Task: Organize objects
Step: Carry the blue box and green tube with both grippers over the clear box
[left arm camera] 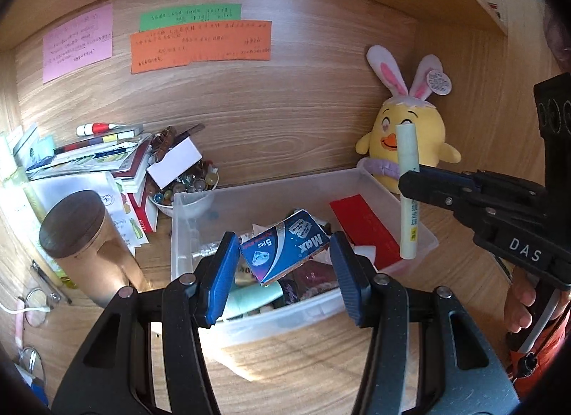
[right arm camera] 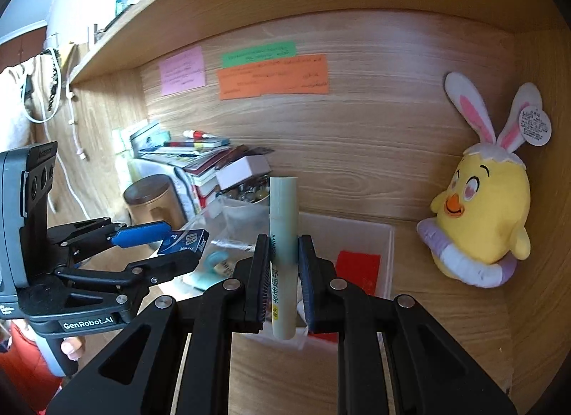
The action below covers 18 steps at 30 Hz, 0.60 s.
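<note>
1. Clear plastic bin [left arm camera: 185,236] — the largest task item, sitting on the wooden bench [left arm camera: 285,361] near the back panel, a yellow chick plush [right arm camera: 478,215] just beside its far right corner. Translucent, thin-walled, open-topped, part-filled with small clutter including a flat red packet [left arm camera: 364,233]. Judged light but flexy; the walls would likely bow, so a grip on the rim near a corner seems safest.

2. Blue carton [left arm camera: 285,249] — small flat box, white "Max" lettering and "5 pcs", tilted, held above the bin. Left tongs [left arm camera: 283,268] stand at a middling width, blue pads pressing its two opposite ends. Judged light, stiff cardboard, glossy so possibly slippery; corners could crush under a hard squeeze. The present end-to-end hold looks adequate, though the box hangs skewed.

3. Pale green tube [right arm camera: 283,254] — slim cylinder, capped top, dark printed lettering down its side, a small yellow mark low down. Upright, above the bin's right side. Right tongs [right arm camera: 283,276] nearly closed, clamping it around the middle. Judged light, rigid, smooth plastic; round section may roll or slide between pads, so a mid-body hold, as now, suits it best.
</note>
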### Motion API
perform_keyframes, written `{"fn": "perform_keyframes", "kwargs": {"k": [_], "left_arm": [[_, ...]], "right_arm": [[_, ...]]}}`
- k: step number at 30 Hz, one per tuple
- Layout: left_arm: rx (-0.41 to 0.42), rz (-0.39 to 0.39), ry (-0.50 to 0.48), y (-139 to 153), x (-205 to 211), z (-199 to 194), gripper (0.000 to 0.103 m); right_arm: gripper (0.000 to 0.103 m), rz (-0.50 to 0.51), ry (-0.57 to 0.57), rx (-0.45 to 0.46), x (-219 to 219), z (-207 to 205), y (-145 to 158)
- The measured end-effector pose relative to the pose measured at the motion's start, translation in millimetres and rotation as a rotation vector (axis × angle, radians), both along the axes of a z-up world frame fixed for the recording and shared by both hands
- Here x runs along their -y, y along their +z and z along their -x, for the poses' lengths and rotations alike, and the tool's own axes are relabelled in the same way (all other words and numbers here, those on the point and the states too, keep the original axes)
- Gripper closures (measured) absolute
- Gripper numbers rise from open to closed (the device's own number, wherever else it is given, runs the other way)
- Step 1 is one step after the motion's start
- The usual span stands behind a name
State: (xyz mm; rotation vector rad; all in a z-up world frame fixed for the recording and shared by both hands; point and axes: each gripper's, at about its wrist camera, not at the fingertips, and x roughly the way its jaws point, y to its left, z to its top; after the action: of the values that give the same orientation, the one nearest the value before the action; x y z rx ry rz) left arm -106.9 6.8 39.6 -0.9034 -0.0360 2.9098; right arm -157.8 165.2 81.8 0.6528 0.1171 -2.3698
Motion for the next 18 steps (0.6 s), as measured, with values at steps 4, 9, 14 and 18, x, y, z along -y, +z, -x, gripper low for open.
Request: {"fn": "perform_keyframes", "kwargs": {"k": [4,9,14,18], "left_arm": [[0.028,-0.007,0.005,-6.4,3.9,16.6,0.051],[0.065,-0.011,0.013,-19.4,8.4,33.6,0.051],[0.107,-0.027,0.019,-36.0,14.1,45.7,0.051],[0.121,-0.029,0.017,-41.0,17.4,48.5,0.051]], "right_arm": [[0.089,-0.024,-0.016,0.02,3.6,13.4,-8.0],[0.089,-0.057,-0.027,0.071,10.2,30.0,-25.0],[0.089,-0.078,-0.022,0.13,14.9,42.9,-39.9],[0.089,-0.094,-0.012,0.162,19.0,48.5,-49.1]]}}
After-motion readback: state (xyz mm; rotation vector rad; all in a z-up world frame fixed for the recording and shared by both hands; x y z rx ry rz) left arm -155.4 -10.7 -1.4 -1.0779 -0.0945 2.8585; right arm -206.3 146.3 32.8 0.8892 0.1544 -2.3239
